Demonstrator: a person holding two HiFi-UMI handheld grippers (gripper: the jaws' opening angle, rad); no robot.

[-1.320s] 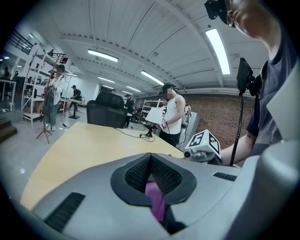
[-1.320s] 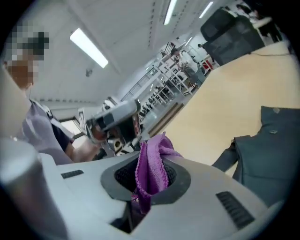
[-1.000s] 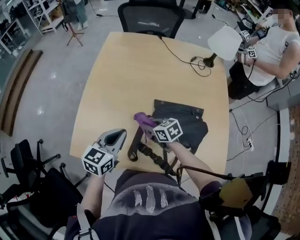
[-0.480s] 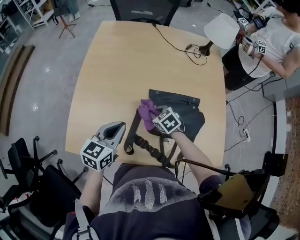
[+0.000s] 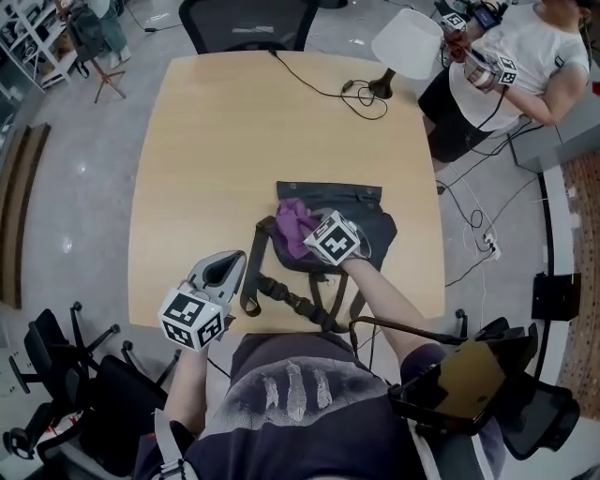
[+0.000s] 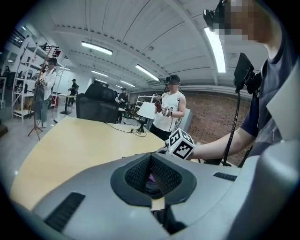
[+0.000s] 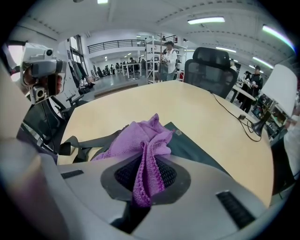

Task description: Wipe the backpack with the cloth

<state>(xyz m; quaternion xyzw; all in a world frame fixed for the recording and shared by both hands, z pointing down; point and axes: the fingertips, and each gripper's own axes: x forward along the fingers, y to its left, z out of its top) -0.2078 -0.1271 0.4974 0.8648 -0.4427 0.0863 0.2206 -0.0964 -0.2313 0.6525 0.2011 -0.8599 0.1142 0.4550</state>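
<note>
A dark grey backpack [image 5: 370, 225] lies flat near the front edge of the wooden table [image 5: 216, 141], its straps [image 5: 281, 291] trailing toward me. My right gripper [image 5: 309, 234] is shut on a purple cloth [image 5: 293, 223] that rests on the backpack's upper left part. In the right gripper view the cloth [image 7: 140, 140] bunches up out of the right gripper [image 7: 146, 177] over the dark panel of the backpack [image 7: 197, 147]. My left gripper [image 5: 223, 274] hovers at the table's front left edge, left of the straps. The left gripper [image 6: 151, 180] is shut and holds nothing.
A lamp with a white shade [image 5: 405, 42] and its black cable [image 5: 319, 86] sit at the table's far right. A person [image 5: 511, 80] stands beyond that corner. An office chair [image 5: 246, 23] is at the far edge, and more chairs [image 5: 56, 375] stand at my lower left.
The right gripper has carried the cloth from the backpack's left edge onto its upper left surface. The left gripper has stayed by the front left edge.
</note>
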